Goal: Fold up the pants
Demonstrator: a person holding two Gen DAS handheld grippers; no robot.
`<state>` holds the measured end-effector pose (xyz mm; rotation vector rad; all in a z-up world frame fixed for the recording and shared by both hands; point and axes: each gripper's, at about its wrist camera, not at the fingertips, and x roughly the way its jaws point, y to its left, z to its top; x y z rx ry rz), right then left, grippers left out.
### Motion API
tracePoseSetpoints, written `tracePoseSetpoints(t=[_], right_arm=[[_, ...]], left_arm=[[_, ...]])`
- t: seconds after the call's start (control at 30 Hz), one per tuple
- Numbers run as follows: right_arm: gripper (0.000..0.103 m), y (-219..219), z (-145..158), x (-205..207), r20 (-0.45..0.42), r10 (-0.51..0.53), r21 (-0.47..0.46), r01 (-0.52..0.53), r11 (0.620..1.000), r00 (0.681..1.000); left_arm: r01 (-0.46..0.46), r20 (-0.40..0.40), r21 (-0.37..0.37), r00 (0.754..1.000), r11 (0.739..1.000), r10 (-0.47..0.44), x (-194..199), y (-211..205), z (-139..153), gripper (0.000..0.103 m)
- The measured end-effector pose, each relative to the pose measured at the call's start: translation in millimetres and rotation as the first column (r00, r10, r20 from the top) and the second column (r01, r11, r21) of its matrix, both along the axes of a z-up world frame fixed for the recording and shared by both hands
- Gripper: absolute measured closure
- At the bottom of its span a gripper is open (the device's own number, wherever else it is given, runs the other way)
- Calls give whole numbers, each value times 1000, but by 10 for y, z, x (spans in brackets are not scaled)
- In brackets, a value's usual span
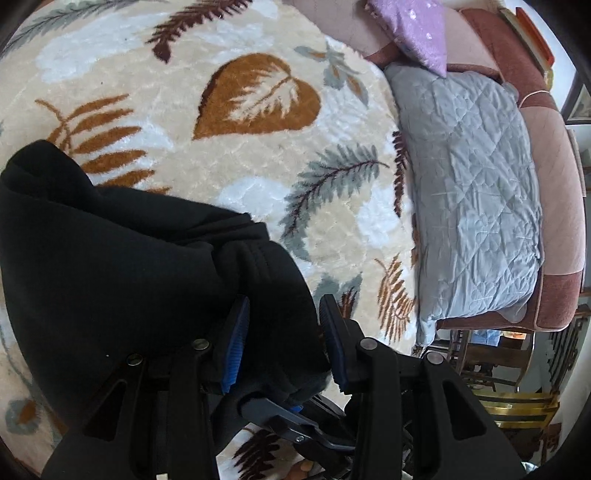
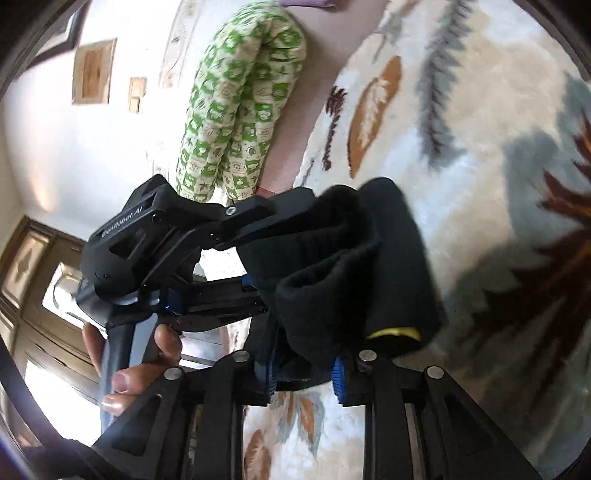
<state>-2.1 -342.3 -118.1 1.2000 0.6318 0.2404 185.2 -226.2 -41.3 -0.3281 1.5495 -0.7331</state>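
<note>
The black pants (image 1: 122, 266) hang bunched above a cream leaf-patterned blanket (image 1: 229, 62). In the left wrist view my left gripper (image 1: 284, 343) has its blue-padded fingers around a thick fold of the pants. In the right wrist view my right gripper (image 2: 304, 373) holds a bunched end of the pants (image 2: 351, 273), which shows a yellow stripe (image 2: 395, 332). The left gripper (image 2: 280, 243) also shows there, its fingers closed on the same bundle, held by a hand (image 2: 147, 354). The right gripper's fingertip (image 1: 280, 413) appears low in the left wrist view, under the cloth.
A grey quilted pillow (image 1: 476, 199) and a purple cushion (image 1: 417, 33) lie on a pink sofa (image 1: 557, 155) at the right. A green-patterned rolled quilt (image 2: 240, 107) lies beyond the blanket's edge. Wooden furniture (image 1: 491, 365) stands below the sofa.
</note>
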Motion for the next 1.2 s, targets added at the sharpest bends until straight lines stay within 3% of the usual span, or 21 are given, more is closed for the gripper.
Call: tracePoseSetpoints(t=[0.17, 0.23, 0.3, 0.4, 0.53, 0.67, 0.97, 1.03, 1.2], right_arm=[[61, -89, 134, -160, 4, 16, -25, -16, 1000, 1000], [60, -171, 209, -253, 13, 0, -39, 0, 999, 1000], [59, -283, 272, -322, 16, -27, -35, 27, 999, 1000], [48, -450, 360, -358, 1, -67, -44, 67, 997, 998], [43, -422, 455, -88, -23, 13, -49, -14, 999, 1000], [42, -318, 503, 243, -100, 86, -126, -99, 987, 991], [41, -264, 369, 714, -207, 171, -125, -199, 972, 963], [41, -247, 331, 748, -210, 190, -114, -217, 969, 959], [56, -266, 202, 820, -216, 260, -65, -280, 958, 941]], left_arm=[[-35, 58, -87, 997, 996, 41, 34, 143, 299, 67], [-47, 77, -97, 996, 994, 55, 66, 241, 415, 67], [-54, 120, -66, 991, 996, 61, 80, 409, 525, 66], [-78, 182, 4, 980, 997, 76, 60, 679, 560, 66], [-93, 196, 35, 977, 995, 84, -25, 1051, 490, 66], [-74, 178, 87, 982, 993, 57, -122, 1305, 337, 66], [-32, 100, 73, 995, 997, 24, -184, 1361, -48, 65], [-43, 89, 64, 995, 997, 37, -169, 1340, -106, 50], [-74, 125, 65, 990, 995, 65, -224, 1290, -135, 49]])
